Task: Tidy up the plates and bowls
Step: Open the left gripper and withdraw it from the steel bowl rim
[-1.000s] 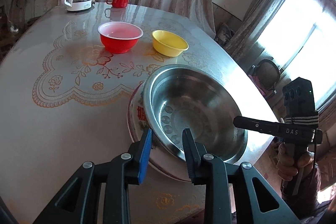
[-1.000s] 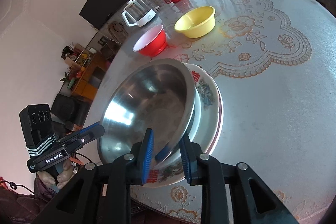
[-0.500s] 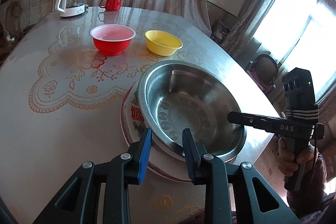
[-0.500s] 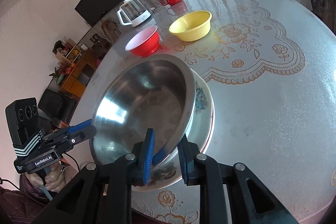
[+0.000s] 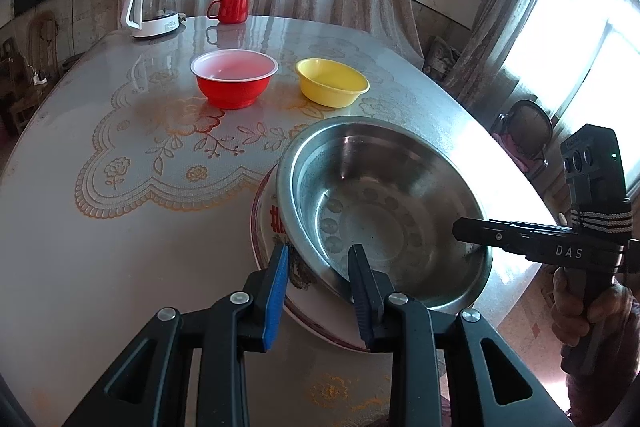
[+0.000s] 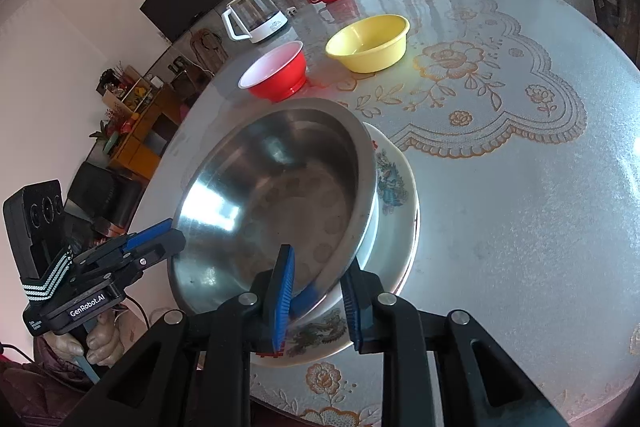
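Steel bowl: I had the big steel bowl [image 5: 384, 211] sitting tilted inside the patterned plate [image 6: 394, 187], at the near edge of the bench [image 5: 120, 247]; its right side looked lifted off the plate.

Left gripper: my left gripper [image 5: 320, 267] had its jaws narrow and straddling the bowl's near rim, one finger outside and one inside. It read as a grip on the rim, though I could not see the pads actually pressing.

Right gripper: my right gripper [image 6: 320, 275] had the rim between its jaws on the opposite side, and those jaws were opening a touch. One blue pad sat against the inside wall; on the outer side I saw a gap.

Red bowl: the red bowl [image 5: 234, 79] stood alone, far across the bench, untouched.

Yellow bowl: the yellow bowl [image 5: 332, 87] stood just right of the red one, apart from it, also loose.

Bystanders: a kettle [image 5: 152, 11] and a red mug [image 5: 230, 9] sat at the far edge, not part of my job as I judged it.

Done so far: the steel bowl was on the plate, so one stack existed.

Left to do: I judged the task about a third through; seat the steel bowl flat, then gather both small bowls.
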A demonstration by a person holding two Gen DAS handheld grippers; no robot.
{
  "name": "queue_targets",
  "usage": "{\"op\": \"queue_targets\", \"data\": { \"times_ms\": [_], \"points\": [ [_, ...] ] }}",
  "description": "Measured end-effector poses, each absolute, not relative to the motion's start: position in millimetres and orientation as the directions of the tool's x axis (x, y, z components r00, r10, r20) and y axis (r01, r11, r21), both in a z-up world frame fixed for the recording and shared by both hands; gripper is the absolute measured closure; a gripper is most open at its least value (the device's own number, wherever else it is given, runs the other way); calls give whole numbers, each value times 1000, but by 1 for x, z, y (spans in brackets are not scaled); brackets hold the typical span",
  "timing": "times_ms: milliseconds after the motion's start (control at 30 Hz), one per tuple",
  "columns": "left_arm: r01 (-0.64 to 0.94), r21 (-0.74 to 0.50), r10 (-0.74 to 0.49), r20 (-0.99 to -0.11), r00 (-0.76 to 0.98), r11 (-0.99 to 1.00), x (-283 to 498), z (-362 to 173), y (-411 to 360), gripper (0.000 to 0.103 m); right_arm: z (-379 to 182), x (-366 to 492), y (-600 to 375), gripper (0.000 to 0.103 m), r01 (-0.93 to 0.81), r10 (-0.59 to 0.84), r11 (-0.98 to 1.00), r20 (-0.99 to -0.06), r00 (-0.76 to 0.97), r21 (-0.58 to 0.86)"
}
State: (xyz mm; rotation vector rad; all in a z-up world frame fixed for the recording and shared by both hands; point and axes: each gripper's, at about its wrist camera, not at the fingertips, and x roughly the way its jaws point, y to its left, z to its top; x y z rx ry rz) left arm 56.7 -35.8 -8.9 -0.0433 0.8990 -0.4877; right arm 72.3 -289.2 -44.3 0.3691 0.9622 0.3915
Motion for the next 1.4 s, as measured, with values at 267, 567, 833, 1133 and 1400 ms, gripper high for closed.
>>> {"op": "queue_targets", "data": {
  "times_ms": [267,567,833,1133,1400],
  "points": [
    [383,-238,-424,-733,531,893,53,-7,-33,73,-44,72,-287,80,-161,468,876,-723,509,455],
    [369,-235,-415,-726,548,899,49,-3,-26,72,-43,72,-292,79,-153,481,866,-714,509,475],
    [264,-204,-326,-731,600,943,52,2,15,72,-35,67,-307,74,-131,469,866,-692,549,483],
    [144,-207,-252,-753,608,968,62,-11,41,72,-27,75,-313,70,-103,460,858,-664,590,503],
    [199,-229,-303,-751,587,953,82,-6,18,72,-20,89,-311,66,-90,455,852,-645,614,515]
  ]
}}
